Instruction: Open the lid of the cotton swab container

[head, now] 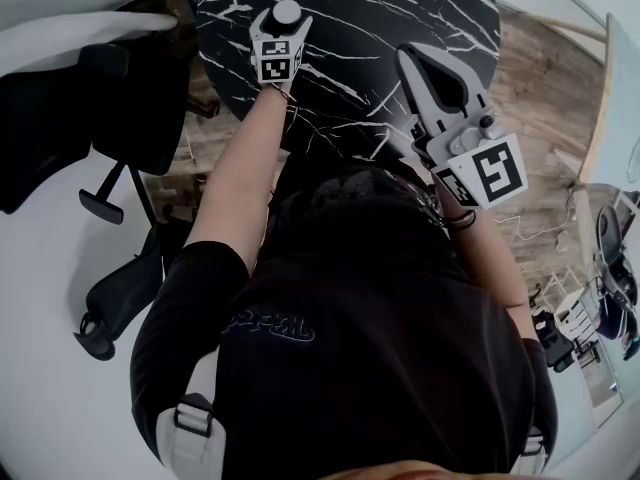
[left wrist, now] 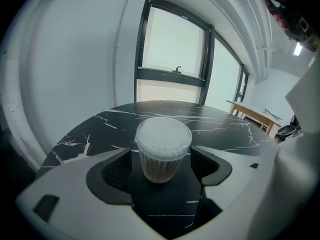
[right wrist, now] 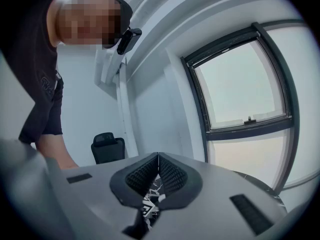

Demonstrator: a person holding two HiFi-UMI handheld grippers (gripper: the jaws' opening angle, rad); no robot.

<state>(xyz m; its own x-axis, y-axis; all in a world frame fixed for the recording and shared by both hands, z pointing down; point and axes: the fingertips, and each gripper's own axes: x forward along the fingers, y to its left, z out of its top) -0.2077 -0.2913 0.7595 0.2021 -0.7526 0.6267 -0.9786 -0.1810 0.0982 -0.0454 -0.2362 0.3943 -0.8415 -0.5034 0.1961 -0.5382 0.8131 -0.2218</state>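
The cotton swab container (left wrist: 160, 166) is being bracketed by the left gripper (left wrist: 162, 156). Its fingers (left wrist: 117, 171) are being held wide apart, and a gap is being left on either side. The container is standing upright on the black marble table (left wrist: 225, 129) between the pads, with its white lid (left wrist: 163, 135) on. The right gripper (right wrist: 158, 159) is being held with its fingers pressed together, and nothing is being gripped between them.

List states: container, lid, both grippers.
container, upright on table, swabs inside
lid, on, closed
left gripper, open, jaws either side of container, gaps showing on both sides
right gripper, shut, empty
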